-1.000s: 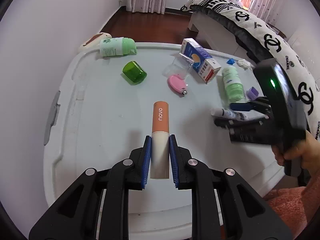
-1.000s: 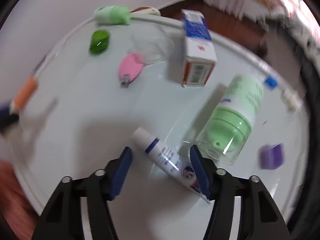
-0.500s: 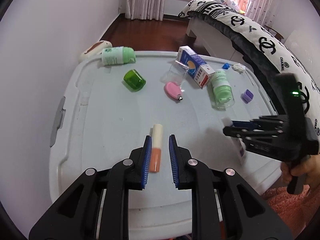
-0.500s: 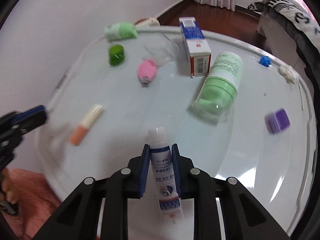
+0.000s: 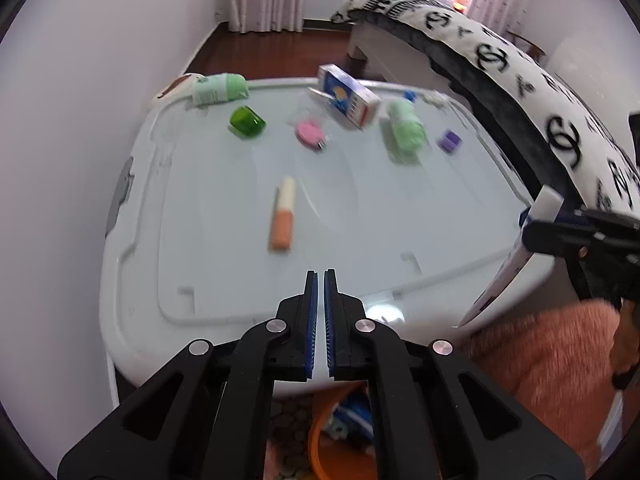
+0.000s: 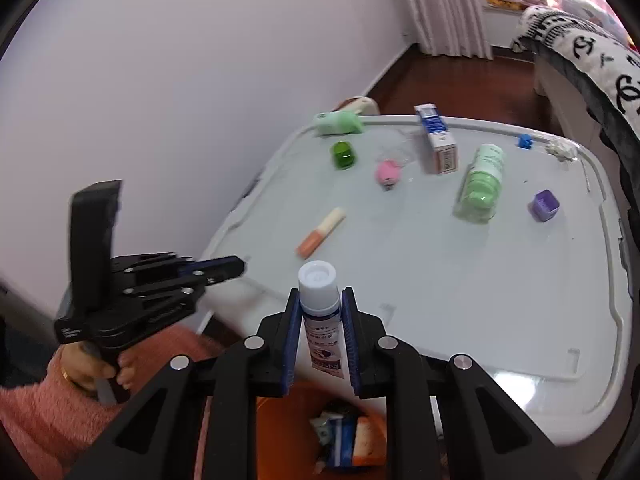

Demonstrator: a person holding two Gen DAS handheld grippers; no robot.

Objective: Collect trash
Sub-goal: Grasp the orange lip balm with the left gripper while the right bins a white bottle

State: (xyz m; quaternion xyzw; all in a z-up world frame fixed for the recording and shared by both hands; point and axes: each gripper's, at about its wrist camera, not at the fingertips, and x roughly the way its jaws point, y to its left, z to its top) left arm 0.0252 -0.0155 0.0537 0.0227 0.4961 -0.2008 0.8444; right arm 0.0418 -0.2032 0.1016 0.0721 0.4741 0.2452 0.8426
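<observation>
My right gripper [image 6: 320, 298] is shut on a white tube with a blue label [image 6: 319, 312], held cap-forward above an orange bin [image 6: 280, 432] that holds some packaging. The tube also shows in the left wrist view [image 5: 516, 248], off the lid's right edge. My left gripper [image 5: 320, 276] is shut and empty at the near edge of the white lid [image 5: 224, 280]; it also shows in the right wrist view [image 6: 224, 267]. An orange-and-cream stick [image 5: 282, 220] lies on the lid ahead of it, and shows in the right wrist view [image 6: 320, 233].
On the lid lie a green cap [image 5: 247, 121], a pink nail clipper [image 5: 310, 134], a blue-white box [image 5: 348, 101], two pale green bottles [image 5: 406, 131] [image 5: 218, 89] and a purple cap [image 5: 449, 141]. A bed [image 5: 520, 80] stands right, a wall left.
My left gripper let go of the orange-and-cream stick, drew back and shut empty. My right gripper carried the tube off the lid to above the orange bin.
</observation>
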